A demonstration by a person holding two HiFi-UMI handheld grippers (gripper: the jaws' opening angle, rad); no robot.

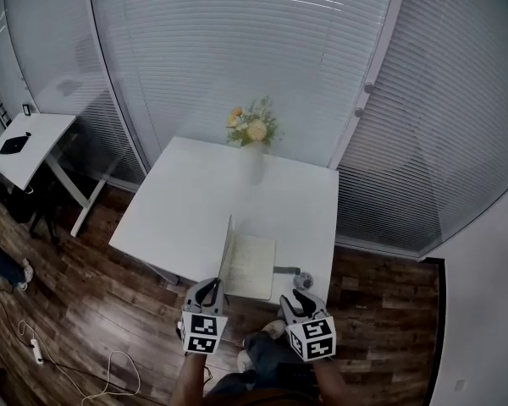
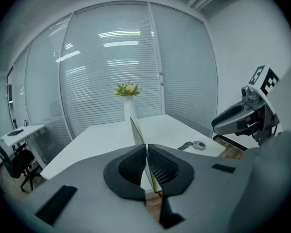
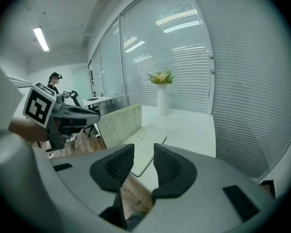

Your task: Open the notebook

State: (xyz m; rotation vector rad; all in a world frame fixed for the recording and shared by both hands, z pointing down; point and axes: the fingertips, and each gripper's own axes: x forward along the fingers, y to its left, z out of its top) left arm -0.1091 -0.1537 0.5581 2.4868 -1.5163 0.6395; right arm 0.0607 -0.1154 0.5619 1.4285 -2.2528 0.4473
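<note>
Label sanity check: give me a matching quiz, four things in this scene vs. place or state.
Things:
1. notebook cover
2. vase
3. watch
4. right gripper

Place or state:
A. jaws apart, nothing between them
B. near the far edge of the table
C. pinched upright by the left gripper
D. flat on the table, right of the notebook

Pairs: 1-C, 2-B, 3-D, 4-A
</note>
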